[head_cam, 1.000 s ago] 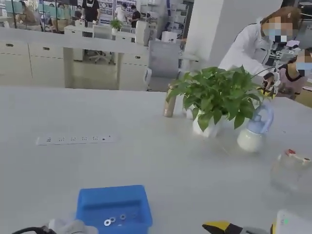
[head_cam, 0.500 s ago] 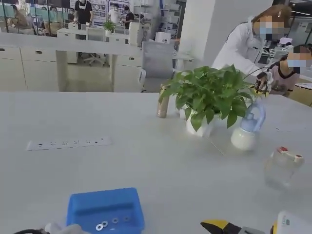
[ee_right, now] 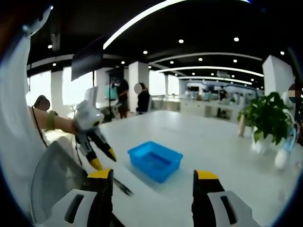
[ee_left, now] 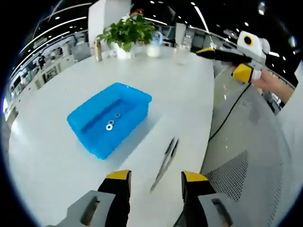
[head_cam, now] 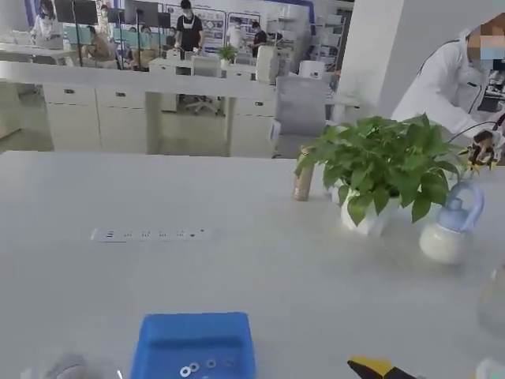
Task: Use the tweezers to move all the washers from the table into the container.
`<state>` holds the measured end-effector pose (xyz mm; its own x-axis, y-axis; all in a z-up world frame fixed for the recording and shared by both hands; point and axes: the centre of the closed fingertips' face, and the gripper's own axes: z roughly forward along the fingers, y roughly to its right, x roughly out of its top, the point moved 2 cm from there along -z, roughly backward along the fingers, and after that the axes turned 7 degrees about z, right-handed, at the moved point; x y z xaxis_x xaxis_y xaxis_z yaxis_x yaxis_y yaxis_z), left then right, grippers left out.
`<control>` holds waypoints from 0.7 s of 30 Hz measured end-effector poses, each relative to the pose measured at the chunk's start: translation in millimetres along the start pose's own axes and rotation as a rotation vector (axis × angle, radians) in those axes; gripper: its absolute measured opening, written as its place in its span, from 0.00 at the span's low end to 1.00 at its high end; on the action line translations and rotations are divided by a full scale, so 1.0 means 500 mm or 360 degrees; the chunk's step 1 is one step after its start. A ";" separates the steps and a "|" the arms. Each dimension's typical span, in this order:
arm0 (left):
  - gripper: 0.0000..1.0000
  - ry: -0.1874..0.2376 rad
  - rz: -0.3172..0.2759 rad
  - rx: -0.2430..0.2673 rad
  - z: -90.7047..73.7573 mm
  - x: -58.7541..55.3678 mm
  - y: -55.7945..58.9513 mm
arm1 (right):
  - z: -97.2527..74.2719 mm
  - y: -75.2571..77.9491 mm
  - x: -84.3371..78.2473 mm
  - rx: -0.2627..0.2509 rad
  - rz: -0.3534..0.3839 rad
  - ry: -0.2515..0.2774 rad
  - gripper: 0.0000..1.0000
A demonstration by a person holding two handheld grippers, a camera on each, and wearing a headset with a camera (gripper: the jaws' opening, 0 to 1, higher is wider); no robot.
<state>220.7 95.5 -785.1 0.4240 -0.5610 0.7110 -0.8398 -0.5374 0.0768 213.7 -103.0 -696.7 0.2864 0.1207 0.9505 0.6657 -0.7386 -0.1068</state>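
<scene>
Right, L to R. Far left of the white surface (head_cam: 63,276) is bare, so plenty of room there. A power strip (head_cam: 150,234) lies flat well back from your near edge, w/ open surface betw. it and the blue container (head_cam: 193,341). The container sits close to the near edge, top open, w/ a few washers (head_cam: 195,367) on its floor toward the near wall.

Your left tongs (ee_left: 156,177) are apart and hold nothing. They're low by the surface's edge, and the tweezers (ee_left: 164,163) lie straight ahead of the gap betw. the jaws. The tweezers lie flat on the surface, not touching the container, in the strip betw. its side wall and the surface's edge, approx. parallel to that edge. Past the edge you've got a black cable (ee_left: 227,118) and a grey perforated panel (ee_left: 236,179).

Right of the container in the head view, a yellow-and-black tong tip (head_cam: 369,367) pokes in at the bottom; can't tell whose it is. Your right tongs (ee_right: 153,176) are wide apart and empty, held in the air near the edge, w/ the container ahead betw. the jaws.

Further back and right stand a small bronze bottle (head_cam: 303,183), a potted plant (head_cam: 387,162) just beside it, then a white-and-blue spray bottle (head_cam: 443,237) by the pot. All three are well apart from the container, w/ open surface betw. At the far right a clear jar (head_cam: 497,304) shows, blurred.
</scene>
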 end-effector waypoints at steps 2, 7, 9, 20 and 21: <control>0.49 0.0214 -0.0154 0.0132 -0.032 0.027 -0.013 | 0.003 0.009 0.006 0.0003 -0.0020 0.0033 0.73; 0.64 0.0673 -0.0363 0.0454 -0.125 0.065 -0.039 | 0.002 0.032 0.028 -0.0023 0.0007 0.0144 0.89; 0.70 0.0793 -0.0360 0.0634 -0.166 0.060 -0.041 | 0.003 0.039 0.031 -0.0048 -0.0011 0.0159 0.94; 0.99 0.1015 -0.0451 0.1000 -0.229 0.022 -0.039 | -0.013 0.070 0.059 -0.0277 -0.0032 0.0315 0.99; 0.99 0.1065 -0.0465 0.1010 -0.232 0.027 -0.041 | -0.016 0.069 0.060 -0.0282 -0.0041 0.0331 0.99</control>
<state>204.4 172.1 -696.2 0.1415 0.0178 0.9898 -0.3096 -0.9489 0.0613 240.0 -130.1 -669.4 0.1111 0.0158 0.9937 0.5349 -0.8437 -0.0464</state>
